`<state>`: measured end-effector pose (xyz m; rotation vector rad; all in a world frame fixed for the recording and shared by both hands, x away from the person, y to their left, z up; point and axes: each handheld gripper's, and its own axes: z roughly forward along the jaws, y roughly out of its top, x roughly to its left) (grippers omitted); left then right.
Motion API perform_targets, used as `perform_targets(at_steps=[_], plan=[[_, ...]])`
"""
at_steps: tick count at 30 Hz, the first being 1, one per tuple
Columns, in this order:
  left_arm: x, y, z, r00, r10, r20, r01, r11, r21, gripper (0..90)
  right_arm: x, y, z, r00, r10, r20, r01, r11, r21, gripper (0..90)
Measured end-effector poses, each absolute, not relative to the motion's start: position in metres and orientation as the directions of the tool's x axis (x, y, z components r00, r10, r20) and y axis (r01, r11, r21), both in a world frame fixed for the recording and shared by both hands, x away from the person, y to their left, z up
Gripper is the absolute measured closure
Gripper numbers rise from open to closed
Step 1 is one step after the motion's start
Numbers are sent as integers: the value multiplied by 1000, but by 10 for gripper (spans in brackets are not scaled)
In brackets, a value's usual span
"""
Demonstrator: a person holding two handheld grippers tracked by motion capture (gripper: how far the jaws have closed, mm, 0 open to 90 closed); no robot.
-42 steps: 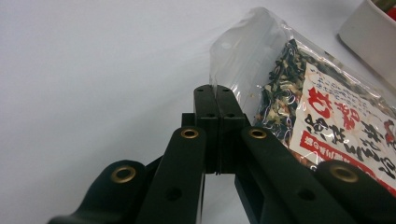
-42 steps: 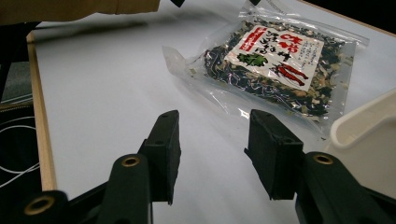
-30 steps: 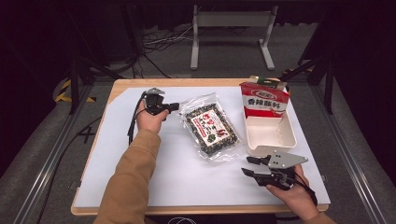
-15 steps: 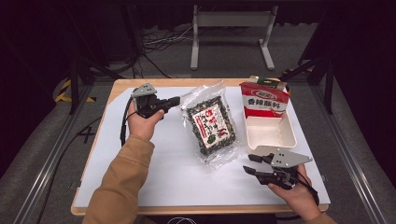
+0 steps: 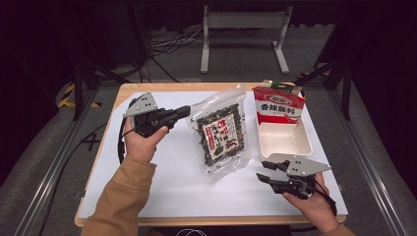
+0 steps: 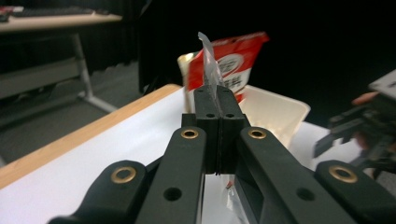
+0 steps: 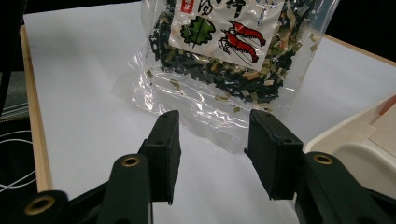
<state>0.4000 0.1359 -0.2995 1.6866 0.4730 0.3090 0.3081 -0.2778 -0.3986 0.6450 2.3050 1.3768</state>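
**Seaweed bag lifted by one corner, second gripper waiting open**

Two grippers, two food packets and one tray are on the table. The left gripper (image 5: pixel 183 111) has its jaws pressed together on the top corner of the clear seaweed bag (image 5: pixel 221 135); in the left gripper view the film sticks up from between the closed pads (image 6: pixel 208 105). The bag hangs tilted near the middle of the table (image 5: pixel 162 182), its upper end raised toward the far edge and its lower end resting on the white surface. The right gripper (image 5: pixel 264 171) sits near the table's near right corner, jaws apart with nothing between them, pointing at the bag's lower end without touching it.

Just right of the bag lies the white tray (image 5: pixel 285 142), along the table's right edge, with the red packet (image 5: pixel 278 104) standing upright at its far end. Nothing lies between the right gripper and the bag.

Against a second ago, the left gripper has risen and drawn the bag's top corner up off the table; the right gripper has kept its place.
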Motion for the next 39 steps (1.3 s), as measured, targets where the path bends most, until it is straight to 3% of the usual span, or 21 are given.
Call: perform_targets(at_steps=[21,31,39], plan=[[357,130,-286,932,363,-5,38,-84,996,900,308,-282,-383,-814,572,-100,169,397,902,516],[353,128,-285,944,329,-8,37,-81,996,900,329,-285,-364,-833,553,-23,213,359,909,418],[349,126,-285,953,303,-7,35,-88,996,900,343,-281,-347,-862,506,-8,204,362,909,404]])
